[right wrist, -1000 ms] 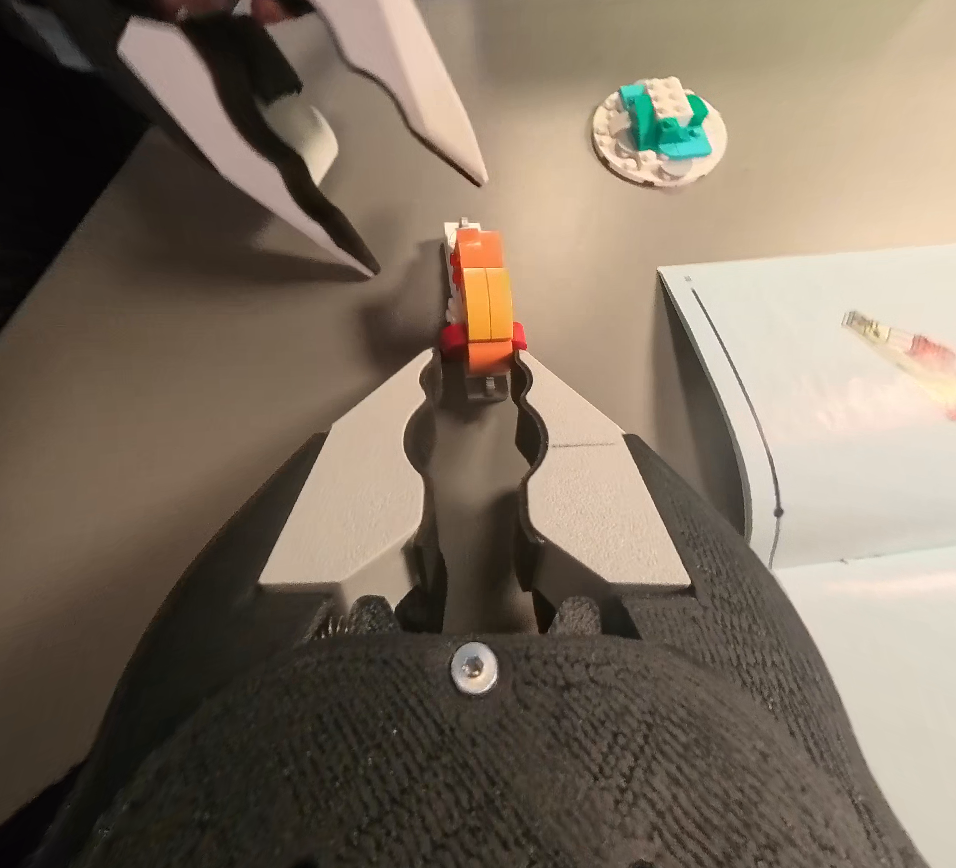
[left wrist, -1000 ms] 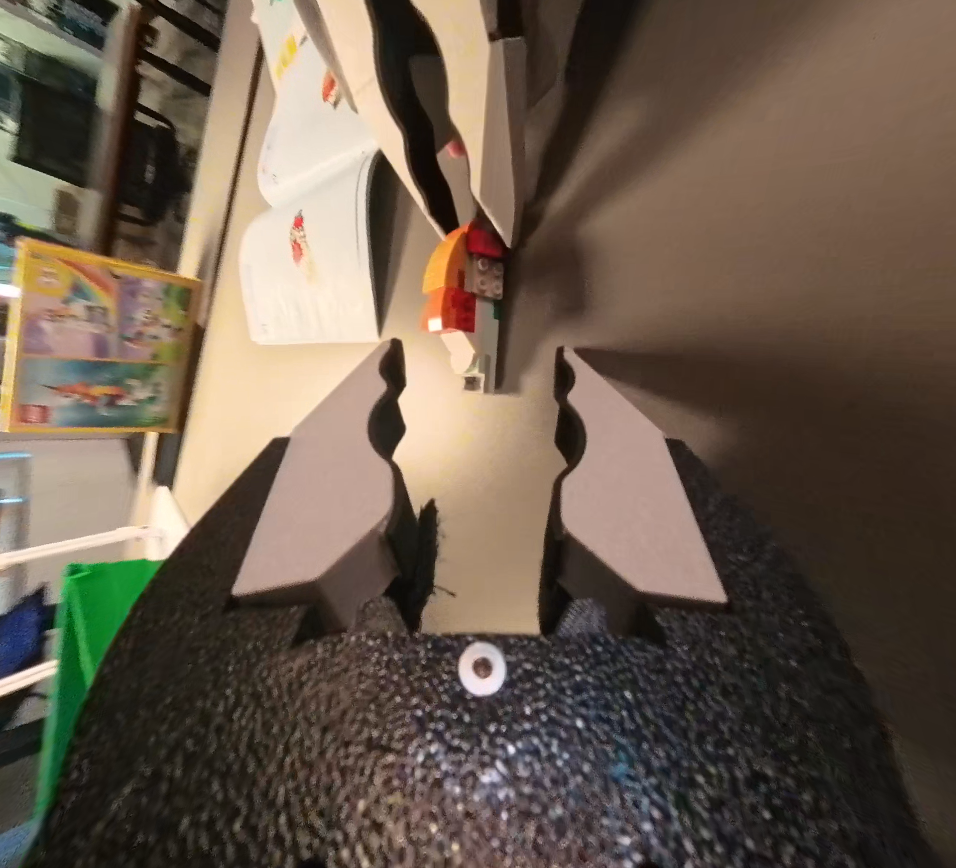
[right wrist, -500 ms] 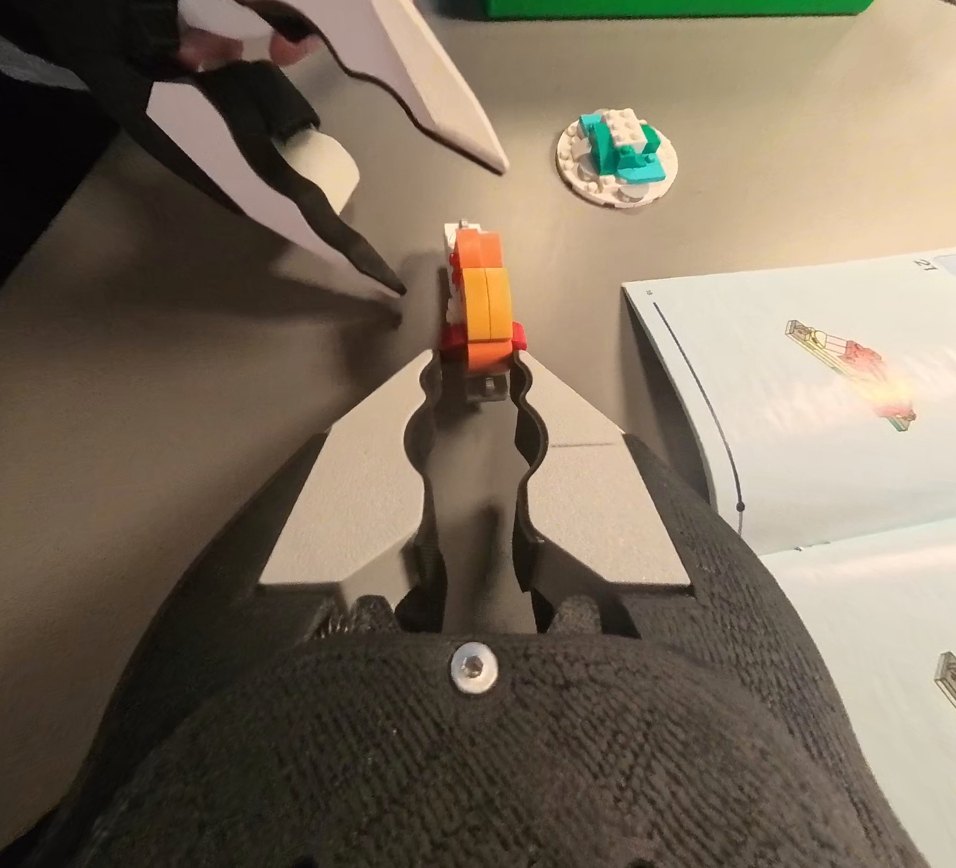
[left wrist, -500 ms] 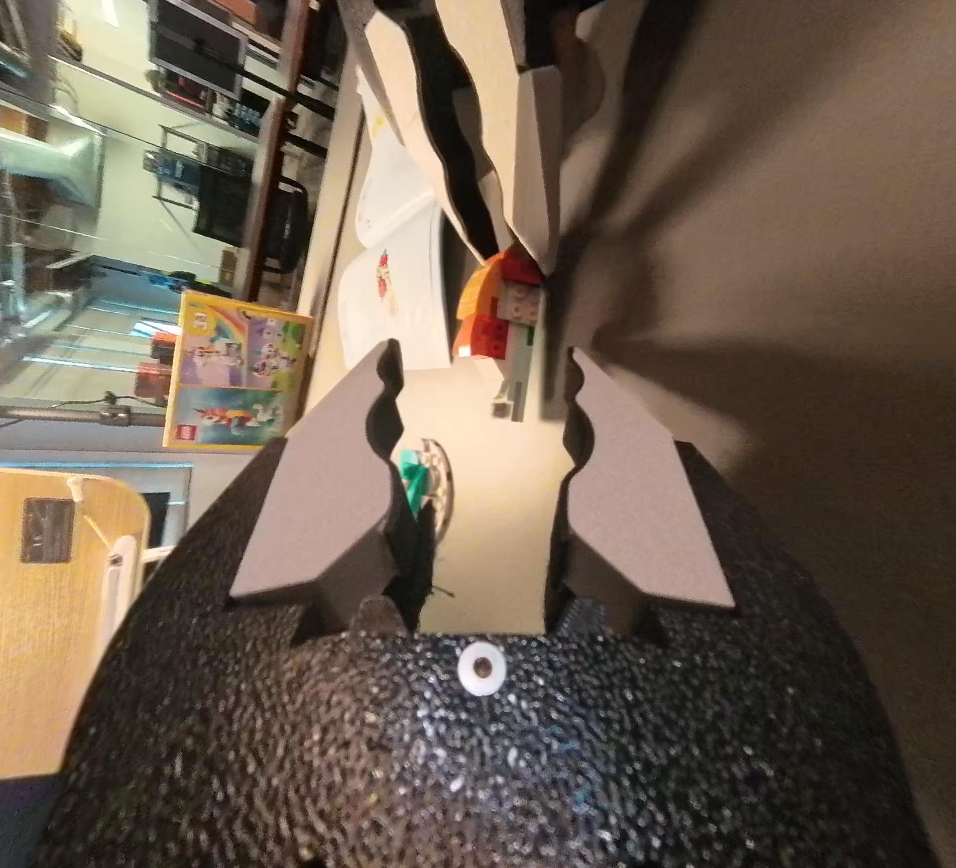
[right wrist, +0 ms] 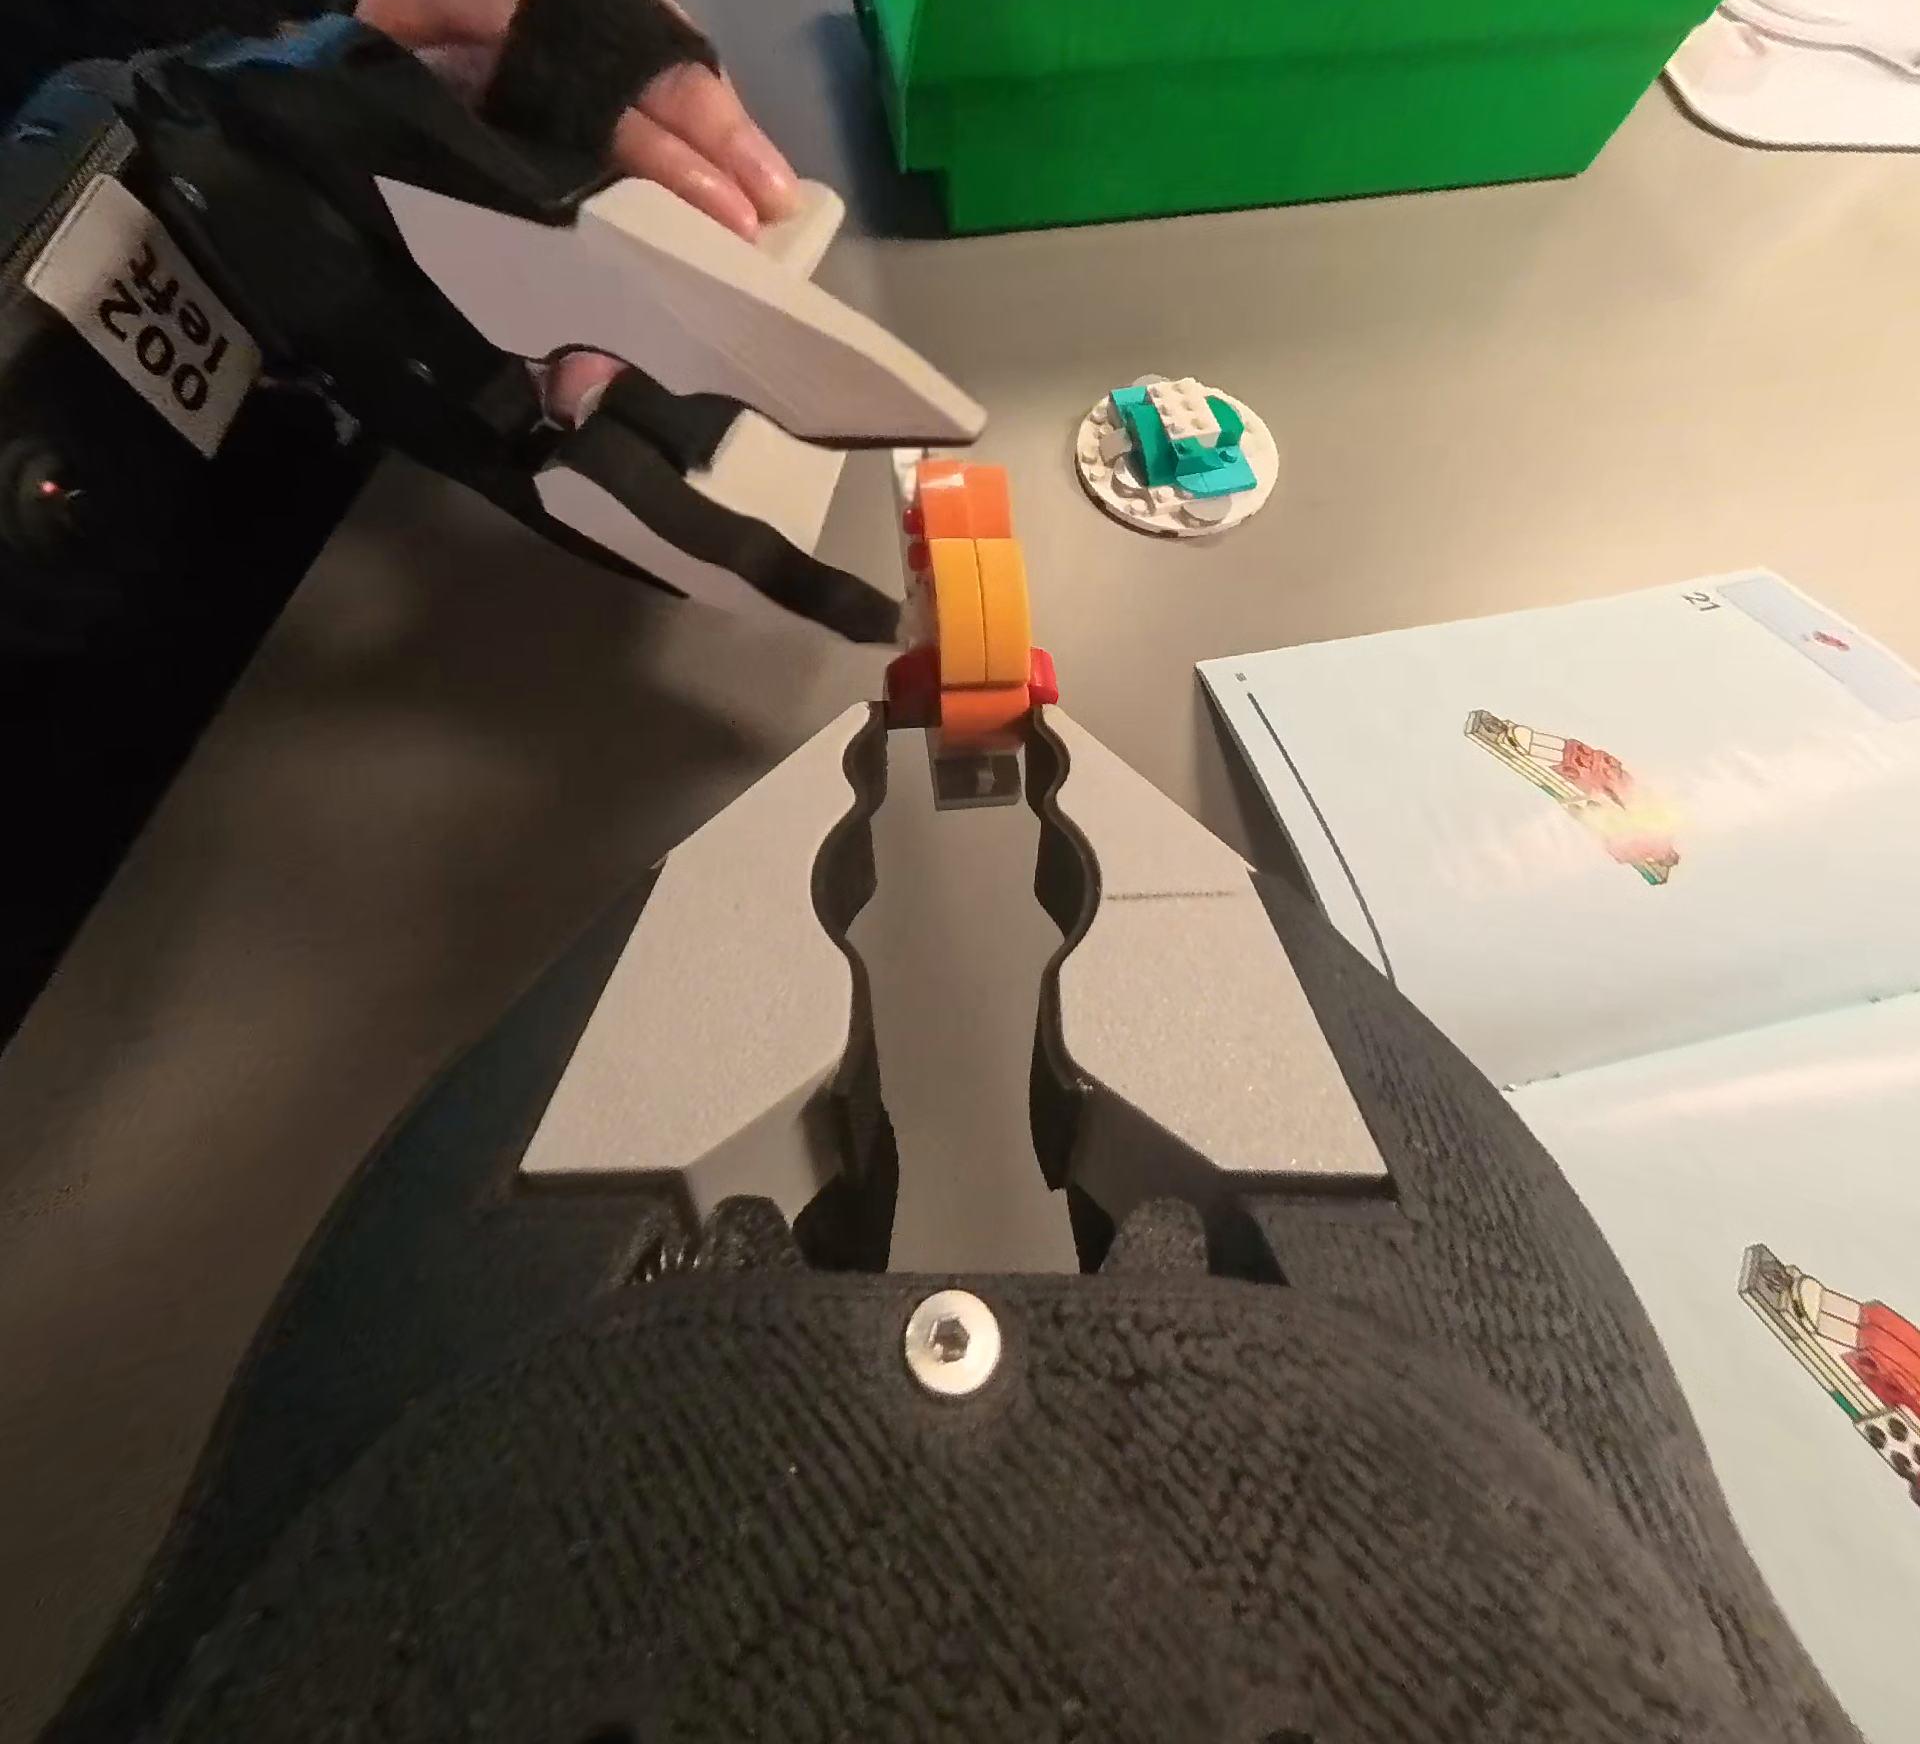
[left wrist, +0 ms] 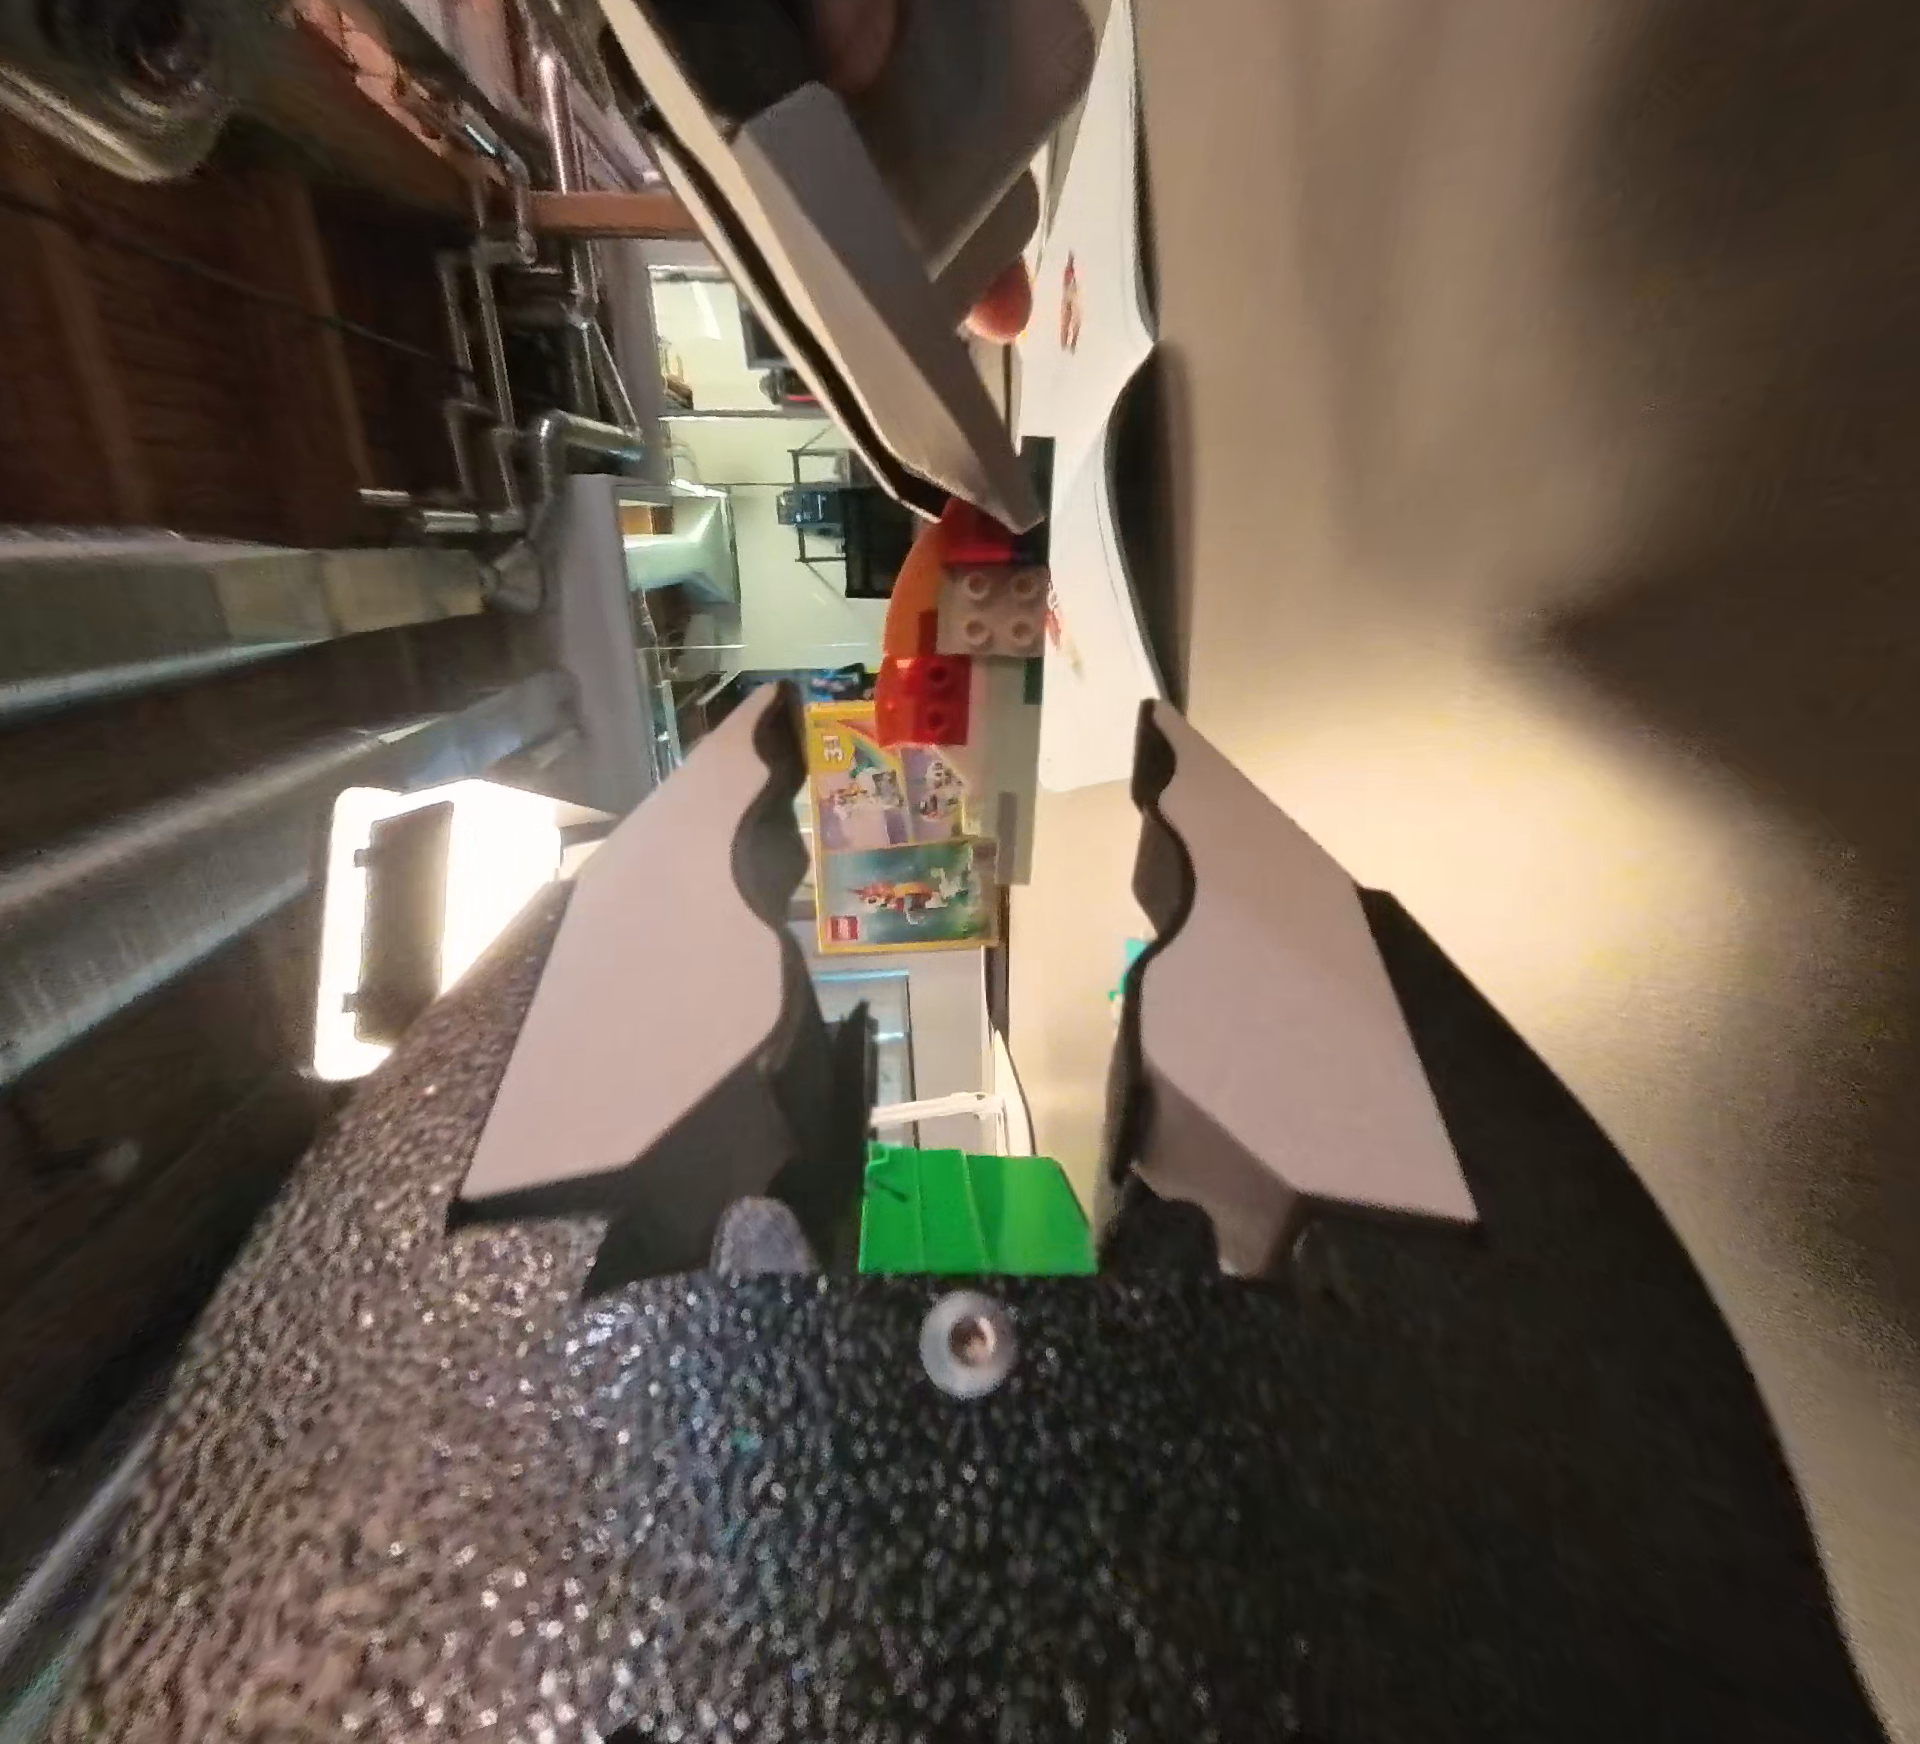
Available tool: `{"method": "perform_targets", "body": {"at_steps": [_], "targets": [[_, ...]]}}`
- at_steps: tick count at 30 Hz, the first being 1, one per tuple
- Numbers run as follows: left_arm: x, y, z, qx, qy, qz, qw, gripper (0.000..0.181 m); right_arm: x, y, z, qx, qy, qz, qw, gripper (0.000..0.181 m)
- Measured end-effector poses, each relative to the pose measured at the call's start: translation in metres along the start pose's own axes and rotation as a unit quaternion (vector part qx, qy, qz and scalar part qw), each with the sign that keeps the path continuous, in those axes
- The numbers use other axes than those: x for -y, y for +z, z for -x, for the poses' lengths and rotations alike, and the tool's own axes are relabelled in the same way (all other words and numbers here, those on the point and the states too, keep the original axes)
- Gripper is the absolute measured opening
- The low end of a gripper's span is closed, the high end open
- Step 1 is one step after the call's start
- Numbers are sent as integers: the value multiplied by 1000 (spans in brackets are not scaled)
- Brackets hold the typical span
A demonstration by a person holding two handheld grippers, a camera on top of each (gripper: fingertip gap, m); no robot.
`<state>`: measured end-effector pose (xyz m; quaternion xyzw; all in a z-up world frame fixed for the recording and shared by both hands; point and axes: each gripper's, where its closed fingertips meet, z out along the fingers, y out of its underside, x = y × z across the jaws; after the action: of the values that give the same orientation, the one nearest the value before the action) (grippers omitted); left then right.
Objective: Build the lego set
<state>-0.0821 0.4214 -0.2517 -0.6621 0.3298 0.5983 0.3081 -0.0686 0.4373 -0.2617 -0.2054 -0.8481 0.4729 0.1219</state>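
Note:
A small lego model (right wrist: pixel 971 593) of orange, yellow and red bricks on a grey and white base is held above the grey table (right wrist: pixel 416 863). My right gripper (right wrist: pixel 956 723) is shut on its near end, at the red and grey bricks. In the left wrist view the model (left wrist: pixel 966 634) hangs from the right gripper (left wrist: pixel 997 499) at the top. My left gripper (left wrist: pixel 961 712) is open, with its jaws on either side of the model's free end. In the right wrist view the left gripper (right wrist: pixel 930 525) comes in from the left, one finger above the model and one beside it.
A white round plate with teal bricks (right wrist: pixel 1174 458) lies beyond the model. A green bin (right wrist: pixel 1247 11) stands at the back. An open instruction booklet (right wrist: pixel 1662 863) lies to the right. The lego box (left wrist: pixel 904 853) stands farther off. A gloved hand (right wrist: pixel 582 42) holds the left gripper. The tips of both grippers are at nearly the same place.
The right gripper has risen with the model, away from the table. The left gripper has turned and closed in, so its open jaws now flank the model's far end.

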Motion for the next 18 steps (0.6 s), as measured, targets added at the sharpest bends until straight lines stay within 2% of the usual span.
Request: {"method": "perform_targets", "body": {"at_steps": [18], "targets": [[-4,-3,1,6,71,-4,997,32,1,2,9,30,14,-5,999,25]]}}
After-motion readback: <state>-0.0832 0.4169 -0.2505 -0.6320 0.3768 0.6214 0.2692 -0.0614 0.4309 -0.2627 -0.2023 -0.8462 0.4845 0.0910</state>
